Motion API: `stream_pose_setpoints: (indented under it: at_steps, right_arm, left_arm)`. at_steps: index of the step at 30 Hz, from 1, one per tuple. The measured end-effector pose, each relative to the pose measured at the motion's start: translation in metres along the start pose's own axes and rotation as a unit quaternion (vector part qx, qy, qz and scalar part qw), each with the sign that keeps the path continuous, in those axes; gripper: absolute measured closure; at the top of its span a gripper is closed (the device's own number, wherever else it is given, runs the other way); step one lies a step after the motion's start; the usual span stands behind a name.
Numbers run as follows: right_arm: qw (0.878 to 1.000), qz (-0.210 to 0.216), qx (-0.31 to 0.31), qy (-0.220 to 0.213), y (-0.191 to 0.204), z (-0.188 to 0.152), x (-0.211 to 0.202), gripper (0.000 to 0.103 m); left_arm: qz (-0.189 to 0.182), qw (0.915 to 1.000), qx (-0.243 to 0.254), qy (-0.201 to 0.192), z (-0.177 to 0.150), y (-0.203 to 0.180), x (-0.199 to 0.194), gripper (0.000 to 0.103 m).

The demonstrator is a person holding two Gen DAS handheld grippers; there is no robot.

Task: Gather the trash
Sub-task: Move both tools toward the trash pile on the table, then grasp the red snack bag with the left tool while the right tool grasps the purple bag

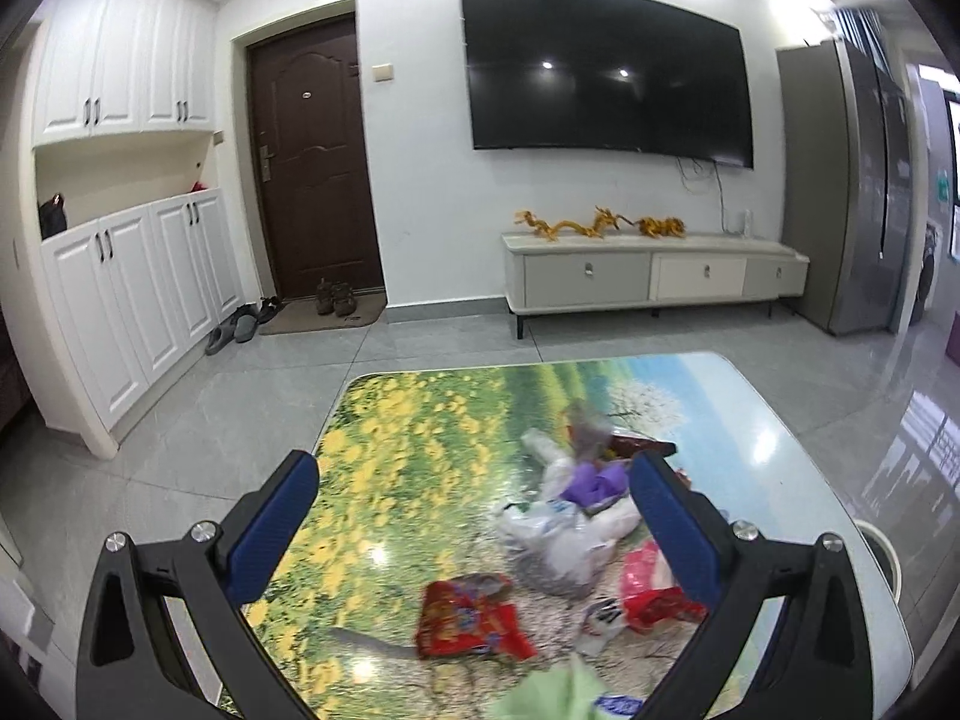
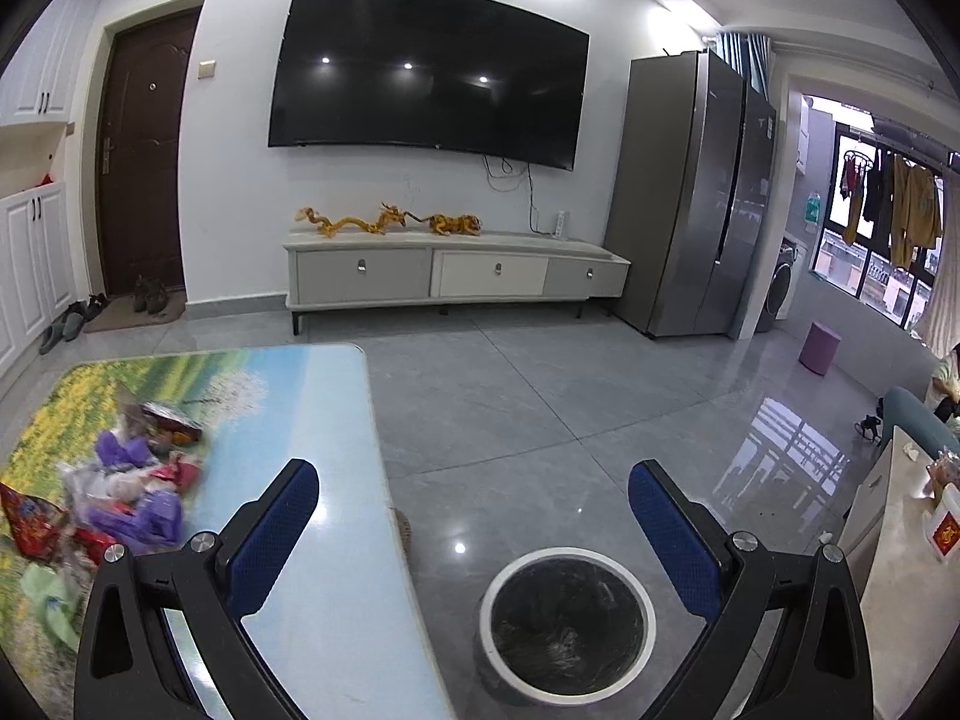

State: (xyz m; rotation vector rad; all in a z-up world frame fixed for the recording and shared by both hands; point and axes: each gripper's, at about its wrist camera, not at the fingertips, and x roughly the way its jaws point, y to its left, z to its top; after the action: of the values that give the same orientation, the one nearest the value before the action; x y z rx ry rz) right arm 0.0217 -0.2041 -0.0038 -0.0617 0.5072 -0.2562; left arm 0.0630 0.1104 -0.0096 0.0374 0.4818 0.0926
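Left gripper [image 1: 474,516] spread wide, empty, above wrappers [image 1: 474,615] on table [image 1: 384,420]. Right gripper [image 2: 474,525] likewise agape over bin [image 2: 567,615].

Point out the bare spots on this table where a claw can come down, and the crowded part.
Bare: the yellow-flower area of the table left of the trash pile, under the open left claw, and the pale blue strip between the pile and the table edge nearest the bin. Crowded: the middle, from the red wrapper to the purple bag.
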Motion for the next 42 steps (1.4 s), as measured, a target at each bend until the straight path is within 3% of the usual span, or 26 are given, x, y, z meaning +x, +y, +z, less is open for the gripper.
stream_pose_setpoints:
  at_steps: [5, 10, 19, 24, 31, 38, 42]
  right_arm:
    - [1.0, 0.01, -0.005, -0.014, 0.024, 0.014, -0.017, 0.0]
    - [0.999, 0.026, 0.0, -0.023, 0.049, 0.031, -0.02, 0.0]
    - [0.997, 0.065, -0.037, 0.0, 0.109, 0.042, -0.004, 0.0]
    - [0.992, 0.103, -0.074, 0.016, 0.144, 0.042, 0.006, 0.0]
    - [0.983, 0.152, -0.08, 0.068, 0.161, 0.023, 0.034, 0.0]
    - [0.963, 0.226, -0.037, 0.144, 0.155, 0.002, 0.079, 0.033]
    - [0.949, 0.26, -0.026, 0.178, 0.16, -0.009, 0.106, 0.041]
  left_arm:
    - [-0.006, 0.9992, -0.039, -0.001, -0.01, 0.042, 0.006, 0.0]
    - [0.013, 0.9995, -0.03, 0.007, -0.02, 0.082, 0.016, 0.0]
    - [0.01, 0.9989, -0.037, 0.029, -0.036, 0.134, 0.035, 0.0]
    - [-0.027, 0.9975, -0.044, 0.048, -0.043, 0.14, 0.045, 0.0]
    - [-0.08, 0.9934, -0.034, 0.074, -0.058, 0.124, 0.049, 0.0]
    - [-0.129, 0.9844, -0.042, 0.112, -0.063, 0.092, 0.066, 0.0]
    - [-0.137, 0.9802, -0.036, 0.139, -0.068, 0.072, 0.081, 0.004]
